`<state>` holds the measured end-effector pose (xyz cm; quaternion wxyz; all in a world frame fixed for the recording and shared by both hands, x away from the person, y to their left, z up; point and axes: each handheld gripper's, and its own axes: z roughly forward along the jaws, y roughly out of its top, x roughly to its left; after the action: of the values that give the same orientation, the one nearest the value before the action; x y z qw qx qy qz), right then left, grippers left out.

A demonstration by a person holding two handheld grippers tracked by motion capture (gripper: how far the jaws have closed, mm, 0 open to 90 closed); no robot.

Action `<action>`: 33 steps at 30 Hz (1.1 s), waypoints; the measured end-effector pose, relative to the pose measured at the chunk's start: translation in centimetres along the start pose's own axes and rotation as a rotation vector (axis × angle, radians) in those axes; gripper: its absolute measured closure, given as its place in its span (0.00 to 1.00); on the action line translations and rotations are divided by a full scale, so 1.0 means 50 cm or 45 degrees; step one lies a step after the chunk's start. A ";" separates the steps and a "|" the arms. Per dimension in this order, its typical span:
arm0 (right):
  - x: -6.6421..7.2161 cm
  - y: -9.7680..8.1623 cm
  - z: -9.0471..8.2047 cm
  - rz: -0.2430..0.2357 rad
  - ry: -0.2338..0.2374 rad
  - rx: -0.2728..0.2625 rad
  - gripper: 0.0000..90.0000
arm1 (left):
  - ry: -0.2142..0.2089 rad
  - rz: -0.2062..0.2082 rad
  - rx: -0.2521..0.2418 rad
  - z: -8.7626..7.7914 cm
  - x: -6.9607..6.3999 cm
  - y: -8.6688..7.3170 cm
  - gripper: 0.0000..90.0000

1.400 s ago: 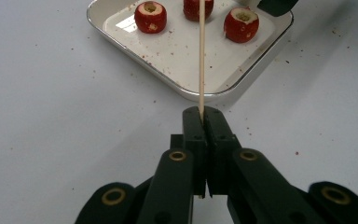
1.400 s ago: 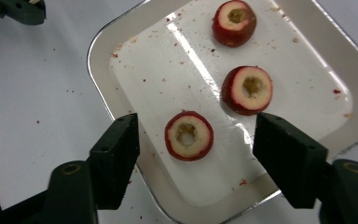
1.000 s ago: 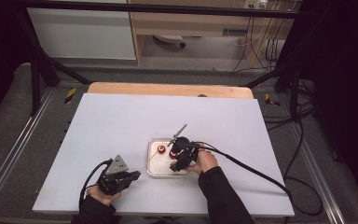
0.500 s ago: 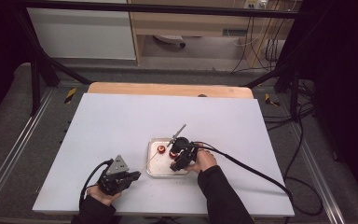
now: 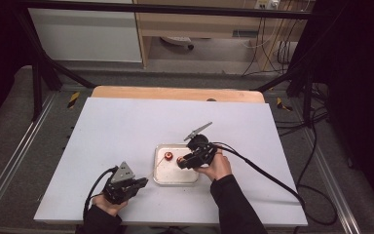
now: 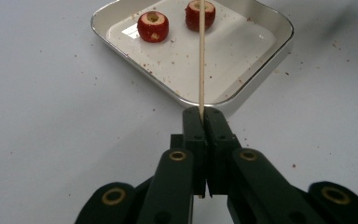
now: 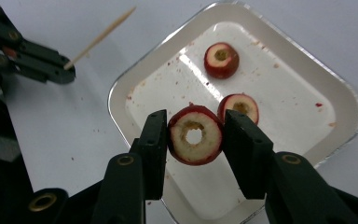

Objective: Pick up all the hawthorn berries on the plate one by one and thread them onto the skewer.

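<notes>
The left gripper (image 5: 141,183) lies low at the person's near left, jaws pressed tight together on a thin wooden skewer (image 6: 201,60) that juts straight ahead. The right gripper (image 7: 193,140) hangs raised, forearm angled in from below, its jaws having just closed, clamped on a cored red fruit slice (image 7: 195,134).

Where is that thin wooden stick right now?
The wooden stick is clamped in the left claw at the table's near left, its tip reaching over the metal tray toward two red fruit pieces.

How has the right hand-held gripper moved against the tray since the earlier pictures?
Yes. The right hand-held gripper, its jaws just closing on a cored red fruit piece, has lifted slightly over the metal tray, which stays put. The left hand-held gripper keeps its skewer.
</notes>
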<state>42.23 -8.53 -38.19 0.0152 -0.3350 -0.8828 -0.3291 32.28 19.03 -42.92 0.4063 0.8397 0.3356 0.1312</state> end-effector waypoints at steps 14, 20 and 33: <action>-0.024 -0.044 -0.058 0.214 0.029 -0.439 0.68 | 0.034 -0.090 -0.050 0.022 -0.019 0.016 0.98; -0.033 -0.052 -0.066 0.310 0.039 -0.631 0.68 | 0.050 -0.117 -0.085 0.034 -0.029 0.033 0.98; -0.043 -0.056 -0.074 0.418 0.038 -0.883 0.68 | 0.028 -0.125 -0.120 0.068 -0.060 0.067 0.98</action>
<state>41.46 -13.54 -37.41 -0.0336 -0.4524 -0.6532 -0.6063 33.29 13.50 -42.36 0.4476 0.8006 0.3742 0.1362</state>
